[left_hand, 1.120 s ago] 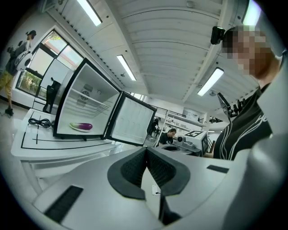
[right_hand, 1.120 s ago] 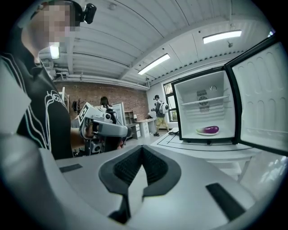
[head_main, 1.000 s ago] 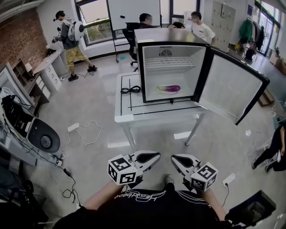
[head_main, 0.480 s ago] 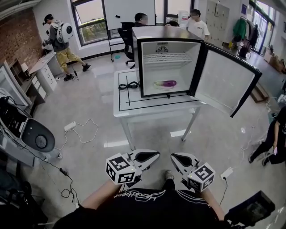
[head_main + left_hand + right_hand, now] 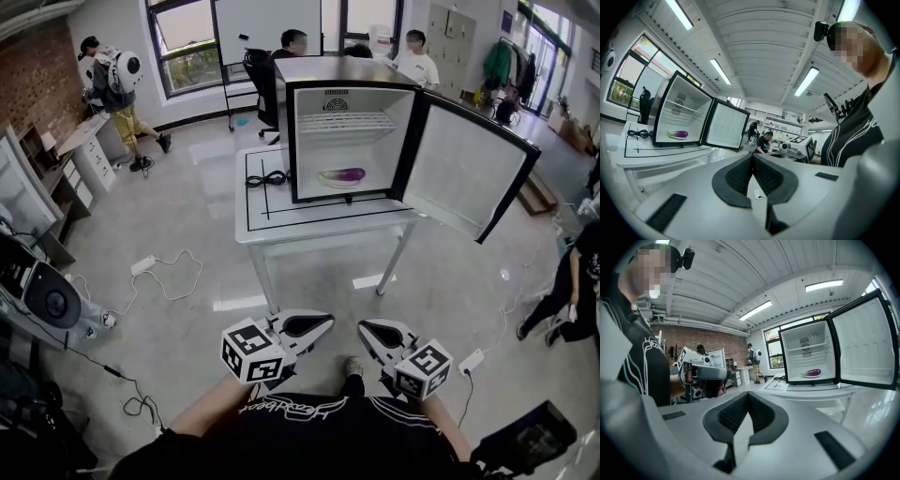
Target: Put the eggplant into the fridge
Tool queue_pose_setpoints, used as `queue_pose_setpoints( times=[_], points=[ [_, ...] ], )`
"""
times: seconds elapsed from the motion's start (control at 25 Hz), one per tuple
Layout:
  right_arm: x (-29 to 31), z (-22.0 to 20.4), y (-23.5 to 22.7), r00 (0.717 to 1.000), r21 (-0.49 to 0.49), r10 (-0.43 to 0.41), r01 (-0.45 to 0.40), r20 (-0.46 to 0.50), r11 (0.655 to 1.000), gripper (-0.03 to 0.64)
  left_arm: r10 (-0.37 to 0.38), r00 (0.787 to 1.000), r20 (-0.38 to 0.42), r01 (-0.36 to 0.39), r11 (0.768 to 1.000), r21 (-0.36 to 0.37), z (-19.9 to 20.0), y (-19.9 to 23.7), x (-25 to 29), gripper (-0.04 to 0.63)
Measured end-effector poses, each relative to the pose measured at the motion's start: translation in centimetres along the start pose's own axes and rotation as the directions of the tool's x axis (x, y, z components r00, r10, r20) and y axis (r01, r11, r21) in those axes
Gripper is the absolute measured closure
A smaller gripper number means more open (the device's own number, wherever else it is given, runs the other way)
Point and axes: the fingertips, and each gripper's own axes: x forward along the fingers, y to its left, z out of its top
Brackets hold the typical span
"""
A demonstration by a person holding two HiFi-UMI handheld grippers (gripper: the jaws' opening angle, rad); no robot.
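Inside the open fridge (image 5: 347, 70) on the counter (image 5: 281, 220), the eggplant (image 5: 341, 174) is lying on what looks like a pale plate. Well apart from it, the left tool (image 5: 305, 328) and right tool (image 5: 386, 336) are hovering, jaws pressed together, gripping nothing.

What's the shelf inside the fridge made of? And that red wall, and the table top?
The shelf in the fridge looks like white coated wire: thin parallel bars with gaps. The wall seems bare red brick, matte, with mortar lines. The table top is smooth, white, slightly glossy, maybe laminate or painted board; unclear which.
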Motion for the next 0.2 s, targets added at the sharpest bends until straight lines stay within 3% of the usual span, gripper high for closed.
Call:
queue_pose_setpoints(
  times=[0.2],
  points=[
    [-0.2,-1.2,0.1,1.0,-0.024,0.004,-0.004,-0.016,1.0,0.611,-0.021,0.999,0.024,0.022,0.999,-0.038,0.1,-0.1,-0.3,0.587]
  ],
)
